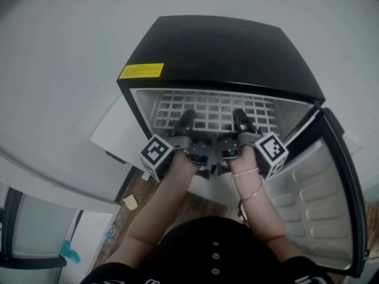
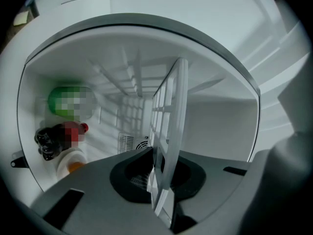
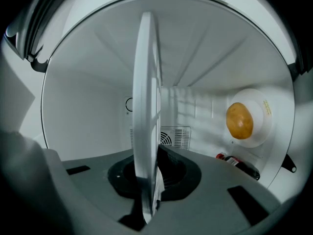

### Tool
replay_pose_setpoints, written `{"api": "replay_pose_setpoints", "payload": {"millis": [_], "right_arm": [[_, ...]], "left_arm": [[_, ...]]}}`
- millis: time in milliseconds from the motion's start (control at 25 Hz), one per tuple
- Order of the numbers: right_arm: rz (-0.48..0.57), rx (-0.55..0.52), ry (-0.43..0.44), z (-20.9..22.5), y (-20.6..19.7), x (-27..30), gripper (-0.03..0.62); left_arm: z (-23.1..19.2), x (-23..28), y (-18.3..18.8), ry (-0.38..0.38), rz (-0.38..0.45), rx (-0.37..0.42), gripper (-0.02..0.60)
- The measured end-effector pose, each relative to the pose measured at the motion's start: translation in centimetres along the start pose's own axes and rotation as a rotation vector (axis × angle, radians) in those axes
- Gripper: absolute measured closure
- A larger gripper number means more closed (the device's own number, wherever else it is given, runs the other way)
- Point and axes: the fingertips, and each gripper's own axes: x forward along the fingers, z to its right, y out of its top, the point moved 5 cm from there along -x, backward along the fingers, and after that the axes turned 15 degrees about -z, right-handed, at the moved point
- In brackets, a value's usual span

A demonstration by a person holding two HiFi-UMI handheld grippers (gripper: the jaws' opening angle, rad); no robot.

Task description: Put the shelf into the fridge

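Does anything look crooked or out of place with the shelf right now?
Nothing stands out. The shelf lies level across the fridge opening, with the left gripper and right gripper both clamped on its front edge.

Wood-plank floor strip point(image 1: 137, 189) showing dark brown. Yellow paper scrap point(image 1: 129, 202) lying on floor strip. White flat panel point(image 1: 112, 129) sitting just above floor strip. Pale grey surface point(image 1: 53, 58) spreading beyond, evenly lit. Teal object point(image 1: 69, 253) lying left of floor strip, well apart.
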Motion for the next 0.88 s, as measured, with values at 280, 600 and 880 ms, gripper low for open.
{"api": "replay_pose_setpoints", "payload": {"millis": [280,600,880], "right_arm": [[0.006,-0.011,0.003,-0.12,-0.06,-0.10,0.563],[0.010,-0.016,0.001,0.08,-0.05,-0.01,0.563],[0.015,-0.027,-0.006,-0.23,-0.23,-0.15,0.563]], "left_arm": [[0.46,0.08,-0.33,-0.003,0.004,-0.011,0.548],[0.35,0.20,-0.26,0.001,0.011,0.002,0.548],[0.67,0.00,-0.35,0.007,0.020,0.001,0.548]]}}
